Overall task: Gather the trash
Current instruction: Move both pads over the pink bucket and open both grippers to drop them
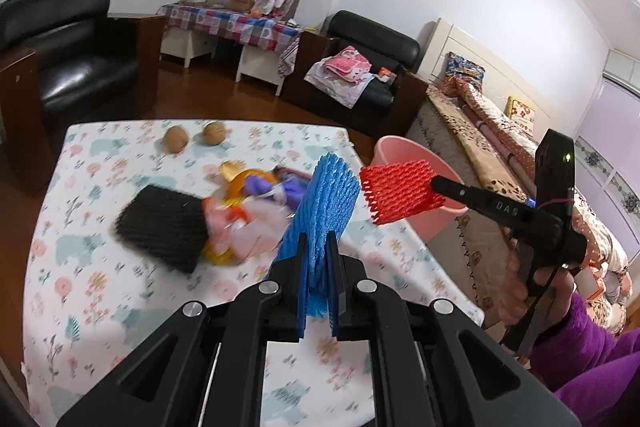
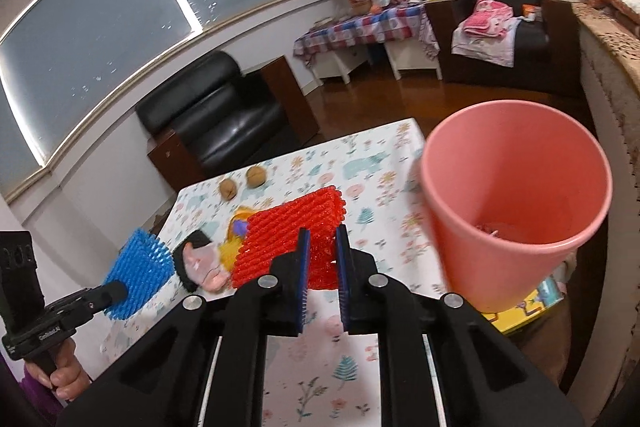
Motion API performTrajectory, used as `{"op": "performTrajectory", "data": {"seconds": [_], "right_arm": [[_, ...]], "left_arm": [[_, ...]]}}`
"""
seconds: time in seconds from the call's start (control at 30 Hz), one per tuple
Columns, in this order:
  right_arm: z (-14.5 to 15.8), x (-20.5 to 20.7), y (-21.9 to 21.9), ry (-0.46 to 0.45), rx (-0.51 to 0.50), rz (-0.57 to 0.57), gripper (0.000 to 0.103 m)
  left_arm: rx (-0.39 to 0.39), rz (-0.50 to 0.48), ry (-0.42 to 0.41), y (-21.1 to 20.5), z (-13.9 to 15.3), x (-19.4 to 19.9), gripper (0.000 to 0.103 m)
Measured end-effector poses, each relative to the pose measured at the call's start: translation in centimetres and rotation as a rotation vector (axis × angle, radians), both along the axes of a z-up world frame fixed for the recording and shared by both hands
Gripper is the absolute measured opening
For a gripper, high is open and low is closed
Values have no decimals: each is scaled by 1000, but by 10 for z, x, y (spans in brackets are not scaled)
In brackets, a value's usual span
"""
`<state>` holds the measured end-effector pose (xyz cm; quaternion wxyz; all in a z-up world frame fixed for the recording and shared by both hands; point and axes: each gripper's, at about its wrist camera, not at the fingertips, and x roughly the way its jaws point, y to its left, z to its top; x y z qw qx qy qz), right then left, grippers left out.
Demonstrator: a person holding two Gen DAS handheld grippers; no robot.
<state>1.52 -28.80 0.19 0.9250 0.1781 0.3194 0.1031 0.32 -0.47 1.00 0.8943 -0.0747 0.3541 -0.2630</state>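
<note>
My left gripper (image 1: 318, 247) is shut on a blue foam net (image 1: 326, 203) and holds it above the floral table (image 1: 80, 287). My right gripper (image 2: 322, 239) is shut on a red foam net (image 2: 288, 239), held near the rim of the pink bin (image 2: 516, 203). In the left wrist view the red net (image 1: 400, 191) hangs in front of the bin (image 1: 404, 151). The blue net also shows at the left of the right wrist view (image 2: 140, 271). On the table lie a black foam net (image 1: 164, 227) and a heap of colourful wrappers (image 1: 248, 215).
Two walnuts (image 1: 176, 139) lie at the table's far edge. Black armchairs (image 1: 72, 59) stand behind the table, a bed (image 1: 500, 163) to the right. The pink bin stands off the table's right side, with a little trash in its bottom (image 2: 496, 229).
</note>
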Motion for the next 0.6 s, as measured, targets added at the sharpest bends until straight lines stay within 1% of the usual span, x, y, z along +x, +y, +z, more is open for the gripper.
{"op": "performTrajectory", "data": {"seconds": [0.2,0.37,0.6], "right_arm": [[5,-2,-17,-28,-32,-66,13],[10,-5,-33,-53,-71,-142,13],[14,-6,-61,-77,-128,-246,13]], "left_arm": [[-11,-1,-9,-29,10,19,7],[-14,-6,-13,-53,16,39,7],[-25,-50,-15,-98,23,65,7]]}}
